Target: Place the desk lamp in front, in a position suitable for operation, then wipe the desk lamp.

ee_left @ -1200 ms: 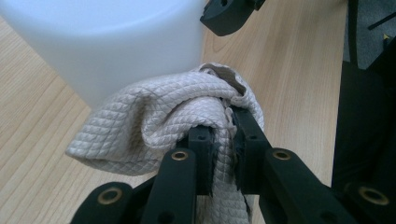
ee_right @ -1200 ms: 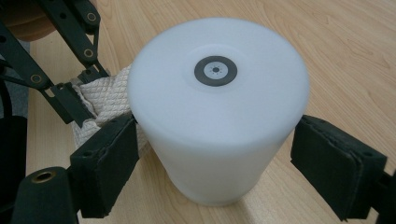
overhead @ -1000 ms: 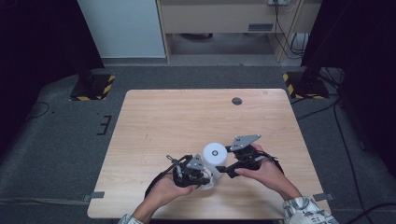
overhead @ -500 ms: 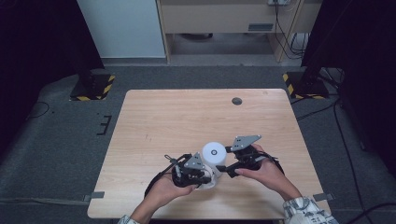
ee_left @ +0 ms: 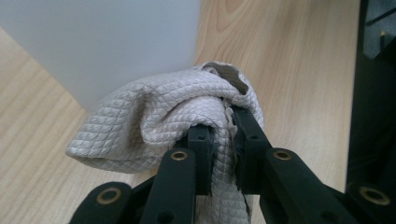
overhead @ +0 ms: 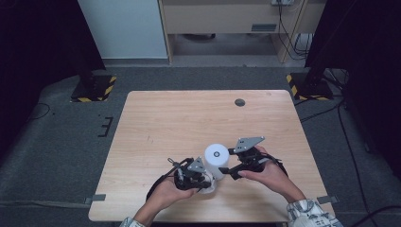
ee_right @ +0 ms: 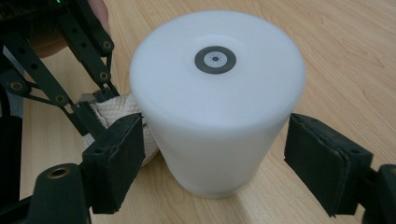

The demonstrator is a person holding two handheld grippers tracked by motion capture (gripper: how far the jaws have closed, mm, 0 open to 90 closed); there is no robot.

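Standing near the front edge of the surface (overhead: 156, 123), the white cylinder (overhead: 216, 160) is flanked by the released right tool (ee_right: 212, 163), while the quilted cloth (ee_left: 154, 116) is clenched in the left tool (ee_left: 223, 126), pressed against the cylinder's base.

Light wood table (overhead: 189, 123) w/ a dark round grommet (overhead: 239, 102) near its far edge, on grey carpet (overhead: 61, 156). Behind: pale cabinet (overhead: 124, 28), beige desk unit (overhead: 222, 19) w/ cables, two hazard-striped stand bases (overhead: 93, 88); dark surrounds either side.
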